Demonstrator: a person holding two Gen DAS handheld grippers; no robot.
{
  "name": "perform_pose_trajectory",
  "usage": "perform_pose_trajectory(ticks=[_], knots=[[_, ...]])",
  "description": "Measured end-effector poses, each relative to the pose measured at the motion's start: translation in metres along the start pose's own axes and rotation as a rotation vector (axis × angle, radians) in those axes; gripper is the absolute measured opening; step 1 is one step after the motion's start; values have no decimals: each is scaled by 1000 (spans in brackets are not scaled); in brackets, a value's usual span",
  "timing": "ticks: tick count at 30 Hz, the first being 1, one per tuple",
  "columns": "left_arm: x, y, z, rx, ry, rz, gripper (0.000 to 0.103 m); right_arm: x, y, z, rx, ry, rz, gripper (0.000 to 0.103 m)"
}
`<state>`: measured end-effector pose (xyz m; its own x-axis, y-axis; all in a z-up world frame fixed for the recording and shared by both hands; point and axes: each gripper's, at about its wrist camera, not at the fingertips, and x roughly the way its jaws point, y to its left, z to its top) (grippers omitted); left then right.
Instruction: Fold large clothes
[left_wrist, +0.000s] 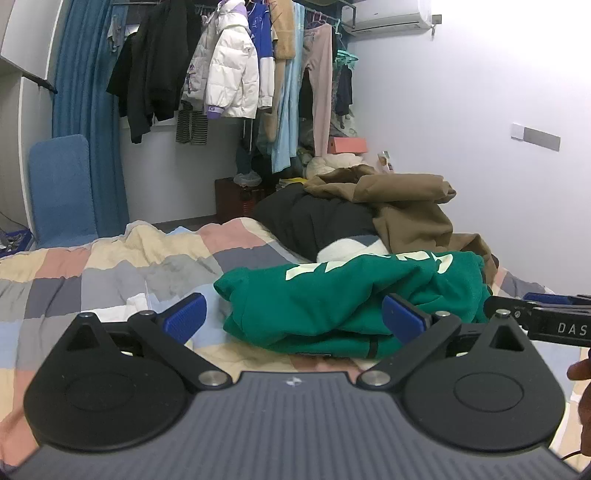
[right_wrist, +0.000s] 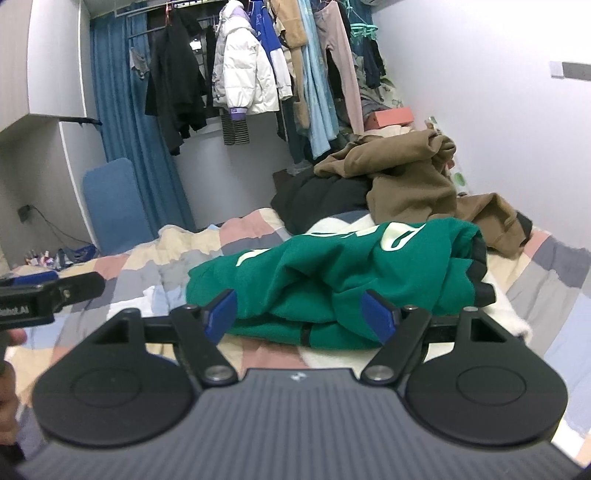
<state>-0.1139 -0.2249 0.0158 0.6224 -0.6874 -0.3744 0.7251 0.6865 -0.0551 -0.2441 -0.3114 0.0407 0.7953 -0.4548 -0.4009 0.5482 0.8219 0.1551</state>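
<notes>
Nearest each lens, both tools present spread fingers with nothing between the pads: left gripper (left_wrist: 291, 319) and right gripper (right_wrist: 299, 314) hold nothing.

Bed (left_wrist: 110, 266), patchwork-covered, carries all garments. At 1 o'clock in both views, an unfolded pile remains: a black garment (left_wrist: 314, 218) under a crumpled brown garment (left_wrist: 406, 206).

Green sweatshirt (left_wrist: 351, 295) lies directly ahead at 12 o'clock, already gathered into a compact, layered bundle, though its top layer is still wrinkled.

Assessment: one item appears essentially folded; at least two large items remain to be processed.
</notes>
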Motion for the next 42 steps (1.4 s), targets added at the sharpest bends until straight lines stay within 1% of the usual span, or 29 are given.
perform_pose_trajectory(ticks=[1,7,8,9,14,28,34,42], knots=[[-1,1,0,-1,0,-1,103,0,0,0,1,-3,-8,88],[-2,-2,-1,2,-10,10,103,3,-3,1,2,7,-45,90],[-2,-2,-1,6,-12,9,103,4,-4,2,2,8,-51,93],[-3,-4,-1,9,-14,8,103,4,-5,2,7,4,-53,103],[-4,-4,-2,6,-14,7,103,1,-5,5,6,-20,-60,103],[-4,-5,-2,12,-15,6,103,0,1,6,-19,-8,-41,103],[-8,-6,-2,5,-21,16,103,0,4,6,-37,-14,-45,103],[-9,-2,-5,-5,-16,29,103,2,7,4,-45,3,-58,103]])
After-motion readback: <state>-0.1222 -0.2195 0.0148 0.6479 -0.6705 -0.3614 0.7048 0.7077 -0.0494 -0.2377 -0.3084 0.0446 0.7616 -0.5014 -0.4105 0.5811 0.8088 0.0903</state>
